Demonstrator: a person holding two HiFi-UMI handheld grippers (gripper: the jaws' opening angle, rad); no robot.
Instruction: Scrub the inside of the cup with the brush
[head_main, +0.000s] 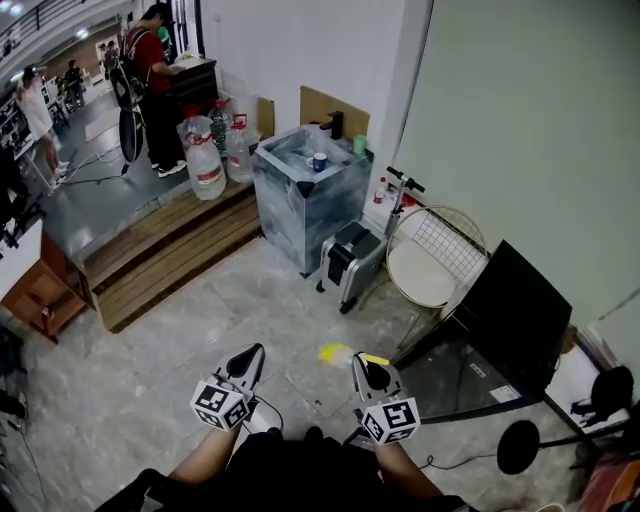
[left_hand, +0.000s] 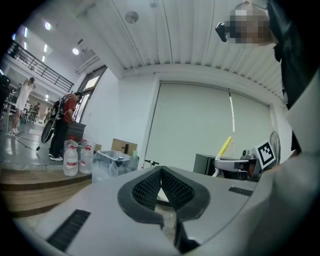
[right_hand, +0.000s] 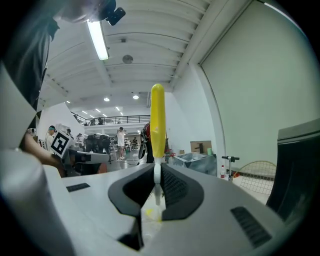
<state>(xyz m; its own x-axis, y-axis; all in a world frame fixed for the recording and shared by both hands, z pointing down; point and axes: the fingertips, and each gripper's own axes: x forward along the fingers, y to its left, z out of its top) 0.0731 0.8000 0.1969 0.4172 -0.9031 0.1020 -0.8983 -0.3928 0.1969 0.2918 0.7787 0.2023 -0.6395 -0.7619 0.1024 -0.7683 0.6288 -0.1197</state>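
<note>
Head view has me looking down at pale floor tiles (head_main: 150, 400), with my left gripper (head_main: 253, 353) around 7 o'clock and my right gripper (head_main: 361, 362) around 5 o'clock, both pointing away from me toward 12.

Left one's doing nothing. In the left gripper view its jaws are pinched right together, with nothing between them.

Right one's got the brush (right_hand: 157, 120). In the right gripper view the jaws are clamped on its thin white neck. The yellow handle sticks straight up toward 12 o'clock, and a bit of yellow shows below the pads at 6. From the head view the same brush lies crosswise over the jaw tips, yellow poking out both sides.

The cup (head_main: 319, 161), a little blue-and-white one, is well apart from me, sitting on top of a grey marbled cabinet (head_main: 300, 215) up at 12 o'clock. Neither gripper is anywhere near it. A green cup-like thing (head_main: 359, 145) stands toward the cabinet's back right corner; can't tell exactly what it is.

Left of the cabinet, about 11 o'clock, some big water jugs (head_main: 205, 162) sit on a wooden step (head_main: 170, 250), and a person in a red top (head_main: 150, 60) stands behind them. At 2 o'clock there's a round chair with a wire back (head_main: 432, 270), and a black panel (head_main: 515, 315) leans at 3 o'clock.
</note>
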